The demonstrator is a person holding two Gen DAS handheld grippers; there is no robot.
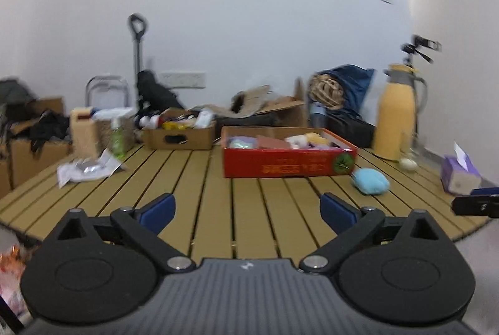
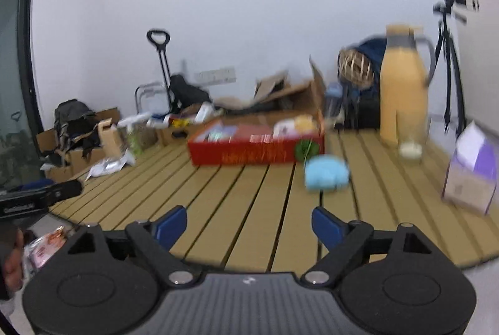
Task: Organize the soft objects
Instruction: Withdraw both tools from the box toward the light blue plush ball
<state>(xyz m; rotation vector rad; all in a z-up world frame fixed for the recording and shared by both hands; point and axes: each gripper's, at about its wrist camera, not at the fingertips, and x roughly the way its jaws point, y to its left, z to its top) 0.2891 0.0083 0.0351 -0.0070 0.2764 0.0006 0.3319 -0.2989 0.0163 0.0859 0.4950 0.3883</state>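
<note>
A light blue soft toy (image 1: pixel 371 181) lies on the slatted wooden table (image 1: pixel 218 188), just right of a red box (image 1: pixel 288 166) that holds several soft items. A small cream soft object (image 1: pixel 408 164) lies near the yellow jug. My left gripper (image 1: pixel 248 210) is open and empty above the table's near edge. In the right wrist view the blue toy (image 2: pixel 326 173) lies ahead of my right gripper (image 2: pixel 249 226), which is open and empty; the red box (image 2: pixel 255 152) is behind it and the cream object (image 2: pixel 410 150) to the right.
A yellow jug (image 1: pixel 397 123) stands at the back right, a purple tissue box (image 1: pixel 460 174) at the right edge. A cardboard box (image 1: pixel 179 134) of items, a plastic bag (image 1: pixel 87 169) and a green bottle (image 1: pixel 118 138) sit at the back left. Clutter and a tripod (image 2: pixel 449 60) lie beyond.
</note>
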